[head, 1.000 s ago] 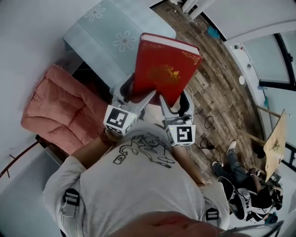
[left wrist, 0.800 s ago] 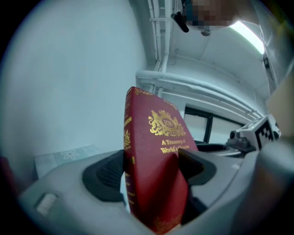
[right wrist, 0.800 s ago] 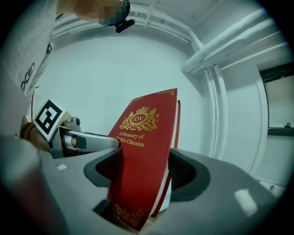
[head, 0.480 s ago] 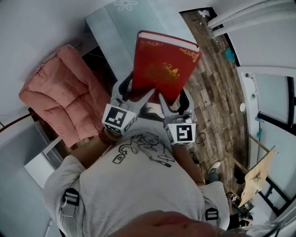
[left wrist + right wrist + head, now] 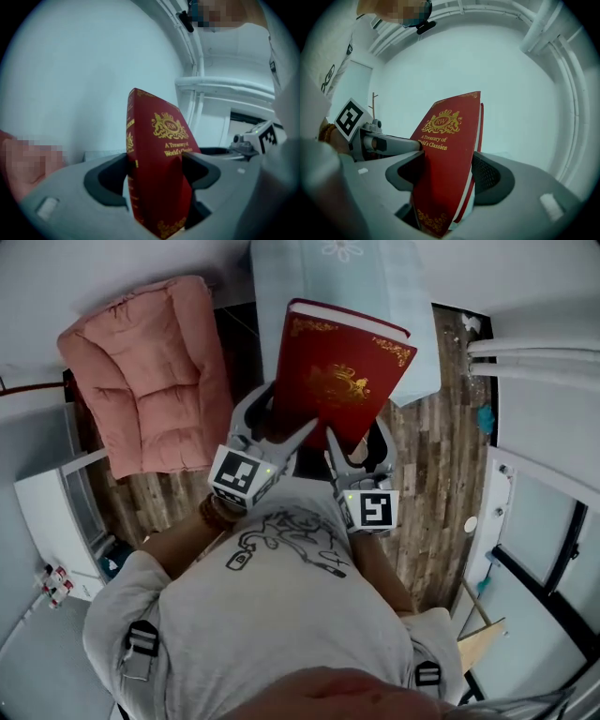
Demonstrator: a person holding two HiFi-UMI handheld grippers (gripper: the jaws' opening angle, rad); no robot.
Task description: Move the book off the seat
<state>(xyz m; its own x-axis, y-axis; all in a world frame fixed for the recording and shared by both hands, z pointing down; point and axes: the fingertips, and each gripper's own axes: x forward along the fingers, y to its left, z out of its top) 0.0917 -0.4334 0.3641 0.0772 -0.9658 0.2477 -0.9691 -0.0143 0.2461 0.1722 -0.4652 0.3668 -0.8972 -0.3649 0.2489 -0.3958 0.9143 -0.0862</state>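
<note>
Left tongs clamped on red book, right tongs likewise, pink seat nearby

white t-shirt, black line drawing, grey shoulder straps, beaded bracelet

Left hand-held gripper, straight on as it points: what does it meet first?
Apart from the red book clamped in the left hand-held gripper, probably the pale-blue flowered surface; depth unclear, maybe the white wall.
</note>
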